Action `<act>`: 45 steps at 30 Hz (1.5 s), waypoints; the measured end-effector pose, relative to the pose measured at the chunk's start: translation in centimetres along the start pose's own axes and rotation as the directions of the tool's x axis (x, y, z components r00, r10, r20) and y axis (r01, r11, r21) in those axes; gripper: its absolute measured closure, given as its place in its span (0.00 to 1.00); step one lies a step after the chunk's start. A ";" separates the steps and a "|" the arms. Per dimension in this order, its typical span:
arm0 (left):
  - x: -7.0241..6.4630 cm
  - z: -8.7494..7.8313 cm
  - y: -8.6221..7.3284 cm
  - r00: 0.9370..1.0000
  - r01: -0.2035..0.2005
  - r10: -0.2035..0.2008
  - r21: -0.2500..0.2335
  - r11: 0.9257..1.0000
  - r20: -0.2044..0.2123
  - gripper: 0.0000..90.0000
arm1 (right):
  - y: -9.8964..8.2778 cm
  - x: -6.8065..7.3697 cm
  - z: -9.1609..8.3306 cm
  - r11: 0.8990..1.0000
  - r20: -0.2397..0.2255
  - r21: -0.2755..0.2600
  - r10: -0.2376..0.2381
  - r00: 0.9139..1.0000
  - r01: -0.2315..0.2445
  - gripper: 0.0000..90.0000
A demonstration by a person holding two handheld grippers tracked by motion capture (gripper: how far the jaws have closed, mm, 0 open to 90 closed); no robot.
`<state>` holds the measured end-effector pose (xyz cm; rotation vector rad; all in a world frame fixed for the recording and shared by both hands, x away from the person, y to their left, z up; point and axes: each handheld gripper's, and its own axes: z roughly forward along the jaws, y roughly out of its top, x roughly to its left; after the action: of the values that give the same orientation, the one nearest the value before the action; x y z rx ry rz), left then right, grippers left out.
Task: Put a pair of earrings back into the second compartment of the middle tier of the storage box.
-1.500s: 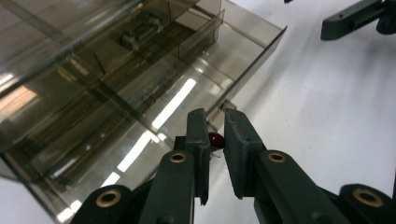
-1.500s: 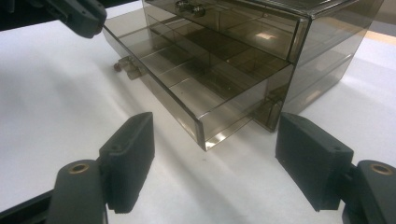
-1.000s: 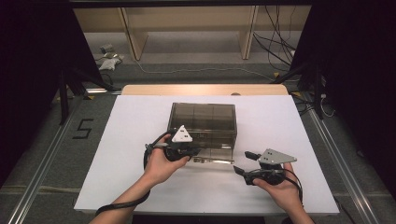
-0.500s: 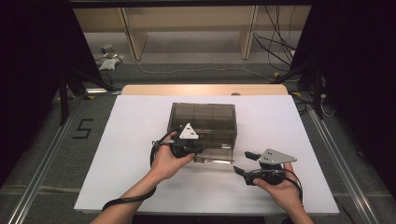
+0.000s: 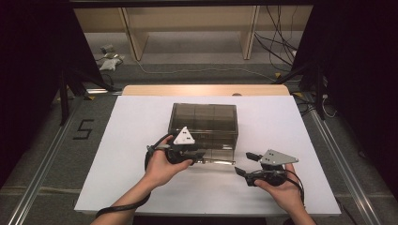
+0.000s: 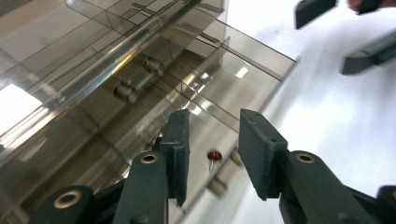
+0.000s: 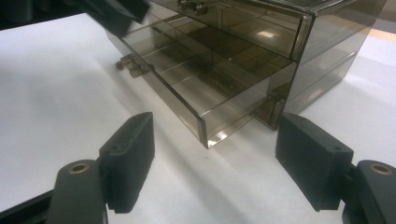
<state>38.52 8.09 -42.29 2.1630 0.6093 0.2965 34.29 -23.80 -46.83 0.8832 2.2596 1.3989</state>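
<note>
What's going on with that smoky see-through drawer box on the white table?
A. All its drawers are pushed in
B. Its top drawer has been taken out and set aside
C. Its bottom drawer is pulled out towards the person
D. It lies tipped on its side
C: the bottom drawer juts out from the upright drawer box over the white table, while the drawer above sits flush.

Tiny red thing in drawer, unidentifiable
</note>
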 end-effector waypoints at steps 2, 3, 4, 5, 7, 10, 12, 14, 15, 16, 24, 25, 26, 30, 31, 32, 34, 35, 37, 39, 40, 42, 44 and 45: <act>-0.2 -1.1 -0.6 1.000 -0.008 0.008 -0.006 1.000 0.005 0.65 | 0.0 0.0 0.0 1.000 -0.002 0.000 0.000 1.000 0.000 0.32; -0.3 -1.6 -1.0 1.000 -0.011 0.011 -0.007 1.000 0.008 0.62 | 0.0 0.0 0.0 1.000 -0.001 0.000 0.000 1.000 0.000 0.32; -0.3 -2.1 -1.3 1.000 -0.018 0.018 0.004 1.000 0.006 0.60 | 0.0 0.0 0.0 1.000 -0.001 0.000 0.000 1.000 0.000 0.32; -0.4 -2.5 -1.7 1.000 -0.019 0.019 0.011 1.000 0.007 0.58 | 0.0 0.0 0.0 1.000 -0.002 0.000 0.000 1.000 0.000 0.32; -0.5 -3.2 -2.7 0.999 -0.028 0.028 0.037 0.999 0.018 0.52 | 0.0 0.0 0.0 1.000 -0.001 0.002 0.000 1.000 0.000 0.32; -0.9 -3.9 -4.2 0.999 -0.034 0.032 0.072 0.997 0.021 0.50 | 0.0 0.0 0.0 1.000 0.000 0.003 -0.004 1.000 0.004 0.32; -1.1 -4.1 -5.2 0.999 -0.044 0.042 0.107 0.993 0.017 0.50 | 0.0 0.0 0.0 1.000 0.001 0.004 -0.002 1.000 0.002 0.32; -1.1 -4.0 -5.9 0.999 -0.042 0.040 0.131 0.990 0.011 0.50 | 0.0 0.0 0.0 1.000 0.001 0.005 -0.001 1.000 0.001 0.32; -1.1 -3.9 -6.2 0.999 -0.034 0.033 0.142 0.989 0.006 0.50 | 0.0 0.0 0.0 1.000 0.002 0.005 0.000 1.000 0.000 0.32; -1.0 -3.6 -6.4 1.000 -0.024 0.025 0.155 0.988 -0.005 0.50 | 0.0 0.0 0.0 1.000 0.003 0.004 -0.001 1.000 0.001 0.33; 0.2 -1.9 -7.1 0.996 0.087 -0.078 0.211 0.974 -0.054 0.45 | 0.0 -0.1 0.0 1.000 0.006 -0.001 0.000 1.000 0.000 0.32; 0.3 -1.9 -7.1 0.995 0.095 -0.084 0.210 0.973 -0.061 0.44 | 0.0 -0.1 0.0 1.000 0.007 -0.001 0.000 1.000 0.000 0.32; 0.5 -1.8 -7.1 0.993 0.105 -0.093 0.209 0.972 -0.067 0.44 | 0.0 -0.1 0.0 1.000 0.007 -0.001 0.001 1.000 -0.001 0.32; 0.9 -1.4 -7.1 0.991 0.124 -0.108 0.215 0.969 -0.085 0.41 | 0.0 0.0 0.0 1.000 0.005 0.001 -0.001 1.000 0.001 0.32; 1.0 -1.3 -7.2 0.989 0.132 -0.115 0.218 0.967 -0.090 0.41 | 0.0 0.0 0.0 1.000 0.004 0.003 -0.003 1.000 0.003 0.32; 1.1 -1.1 -7.2 0.988 0.137 -0.119 0.219 0.966 -0.094 0.41 | 0.0 0.0 0.0 1.000 0.004 0.003 -0.004 1.000 0.004 0.32; 1.2 -0.9 -7.3 0.987 0.147 -0.128 0.225 0.963 -0.096 0.41 | 0.0 0.0 0.0 1.000 0.004 0.001 -0.001 1.000 0.001 0.32; 1.3 -0.7 -7.3 0.987 0.151 -0.133 0.230 0.961 -0.093 0.41 | 0.0 0.0 0.0 1.000 0.005 0.001 0.000 1.000 0.000 0.32; 1.4 -0.5 -7.3 0.985 0.162 -0.145 0.231 0.959 -0.088 0.41 | 0.0 0.0 0.0 1.000 0.003 0.003 -0.001 1.000 0.001 0.32; 1.5 -0.3 -7.2 0.985 0.162 -0.144 0.239 0.957 -0.091 0.41 | 0.0 0.0 0.0 1.000 0.002 0.004 0.000 1.000 0.000 0.32; 1.5 -0.2 -7.2 0.985 0.165 -0.146 0.236 0.958 -0.096 0.41 | 0.0 0.0 0.0 1.000 0.002 0.002 0.000 1.000 0.000 0.32; 1.6 -0.1 -7.1 0.985 0.165 -0.145 0.239 0.957 -0.097 0.41 | 0.0 0.0 0.0 1.000 0.004 0.001 0.003 1.000 -0.003 0.32; 1.7 -0.1 -7.1 0.984 0.169 -0.149 0.240 0.956 -0.101 0.41 | 0.0 -0.1 0.0 1.000 0.004 0.000 0.006 1.000 -0.006 0.32; 1.7 -0.1 -7.1 0.984 0.169 -0.148 0.241 0.956 -0.104 0.41 | 0.0 -0.1 0.0 1.000 0.004 0.000 0.005 1.000 -0.005 0.32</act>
<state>37.67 12.73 -47.82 2.3317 0.9051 0.2354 34.33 -23.85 -46.86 0.8915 2.2558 1.3981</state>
